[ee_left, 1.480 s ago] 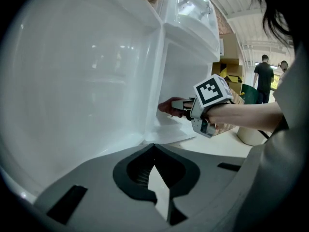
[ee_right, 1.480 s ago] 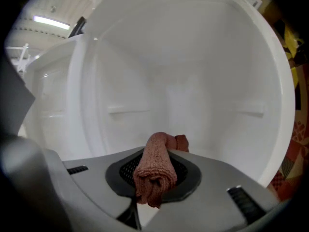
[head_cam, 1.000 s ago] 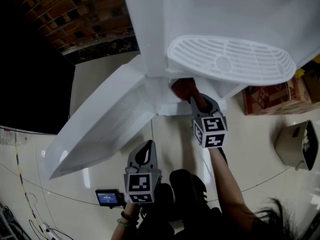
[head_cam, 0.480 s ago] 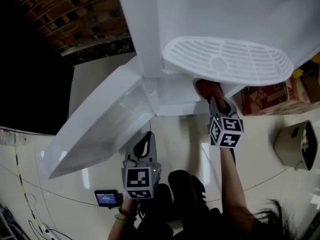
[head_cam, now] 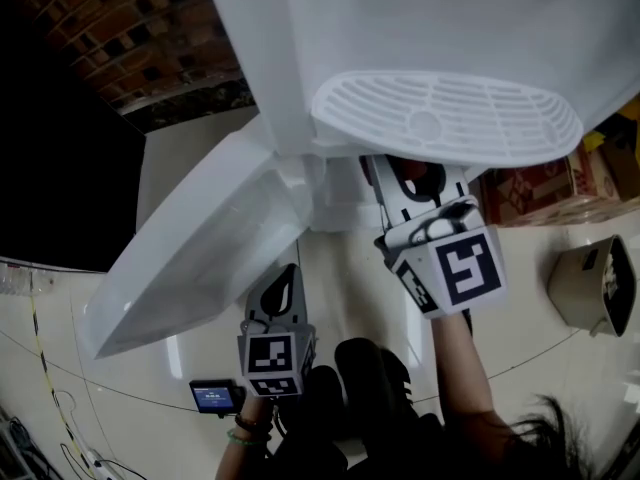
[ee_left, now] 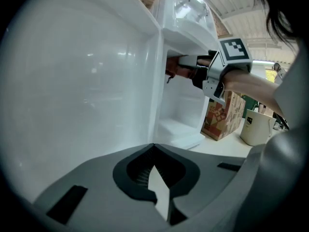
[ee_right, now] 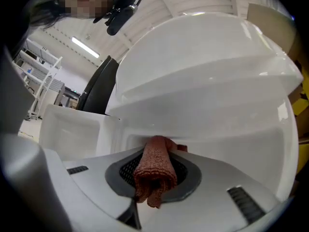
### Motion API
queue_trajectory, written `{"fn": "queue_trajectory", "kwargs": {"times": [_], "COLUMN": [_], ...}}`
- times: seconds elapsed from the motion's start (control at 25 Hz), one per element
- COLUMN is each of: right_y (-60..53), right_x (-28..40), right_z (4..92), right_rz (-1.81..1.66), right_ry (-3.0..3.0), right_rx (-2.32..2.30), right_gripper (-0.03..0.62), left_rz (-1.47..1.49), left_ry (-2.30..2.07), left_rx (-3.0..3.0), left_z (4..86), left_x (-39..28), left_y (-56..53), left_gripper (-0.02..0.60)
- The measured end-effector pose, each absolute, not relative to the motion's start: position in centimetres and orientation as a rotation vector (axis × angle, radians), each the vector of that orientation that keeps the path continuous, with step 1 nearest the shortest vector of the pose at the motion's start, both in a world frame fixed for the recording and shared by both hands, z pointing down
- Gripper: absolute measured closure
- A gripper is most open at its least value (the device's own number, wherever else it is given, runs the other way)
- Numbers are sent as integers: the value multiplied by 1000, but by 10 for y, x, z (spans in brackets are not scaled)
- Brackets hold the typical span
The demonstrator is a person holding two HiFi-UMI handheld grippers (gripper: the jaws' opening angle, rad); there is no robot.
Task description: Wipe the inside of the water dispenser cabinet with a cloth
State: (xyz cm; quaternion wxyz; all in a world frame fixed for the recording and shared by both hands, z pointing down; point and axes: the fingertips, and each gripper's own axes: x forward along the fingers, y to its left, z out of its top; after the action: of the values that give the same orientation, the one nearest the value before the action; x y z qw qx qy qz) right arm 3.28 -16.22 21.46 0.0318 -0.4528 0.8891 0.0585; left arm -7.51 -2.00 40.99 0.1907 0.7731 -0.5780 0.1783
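The white water dispenser cabinet (head_cam: 330, 203) stands with its door (head_cam: 200, 258) swung open to the left. My right gripper (head_cam: 402, 173) reaches into the cabinet under the drip tray and is shut on a folded red-brown cloth (head_cam: 416, 175). In the right gripper view the cloth (ee_right: 154, 170) sticks out past the right gripper (ee_right: 154, 151) and touches a white inner wall (ee_right: 207, 120). My left gripper (head_cam: 289, 270) hangs low in front of the door, shut and empty. In the left gripper view the left gripper (ee_left: 154, 148) faces the door (ee_left: 82, 91), and the right gripper (ee_left: 200, 74) holds the cloth (ee_left: 174, 70) high in the compartment.
A white grilled drip tray (head_cam: 450, 118) juts out above the right gripper. A cardboard box (head_cam: 530, 193) and a beige bin (head_cam: 595, 288) stand on the floor at the right. A small device with a lit screen (head_cam: 215, 396) lies by my feet. A brick wall (head_cam: 130, 38) is behind.
My right gripper has swept the cloth rightward inside the cabinet, then risen and tilted up toward the camera. The left gripper has hardly moved.
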Motion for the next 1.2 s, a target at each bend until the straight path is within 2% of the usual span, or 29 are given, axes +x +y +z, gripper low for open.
{"fn": "queue_trajectory", "kwargs": {"times": [0.24,0.56,0.76,0.88,1.08,1.2], "right_y": [-160,-152,-144,-148,-193,-218], "right_x": [6,2,-1,5,30,32], "right_z": [247,383,428,412,282,249], "right_rz": [102,-180,-327,-282,-6,80], "right_ry": [2857,3112,3172,3149,2879,2836], "right_rx": [-1314,-1378,-1372,-1383,-1399,-1402], "right_gripper": [522,522,522,522,522,522], "left_rz": [495,485,470,475,477,483], "left_ry": [-1627,-1634,-1644,-1642,-1646,-1643], "left_rx": [2169,2153,2157,2152,2149,2143], "left_z": [410,412,407,408,410,410], "left_x": [-77,-82,-85,-85,-88,-87], "left_y": [-19,-18,-18,-16,-17,-15], "left_gripper": [580,580,580,580,580,580]}}
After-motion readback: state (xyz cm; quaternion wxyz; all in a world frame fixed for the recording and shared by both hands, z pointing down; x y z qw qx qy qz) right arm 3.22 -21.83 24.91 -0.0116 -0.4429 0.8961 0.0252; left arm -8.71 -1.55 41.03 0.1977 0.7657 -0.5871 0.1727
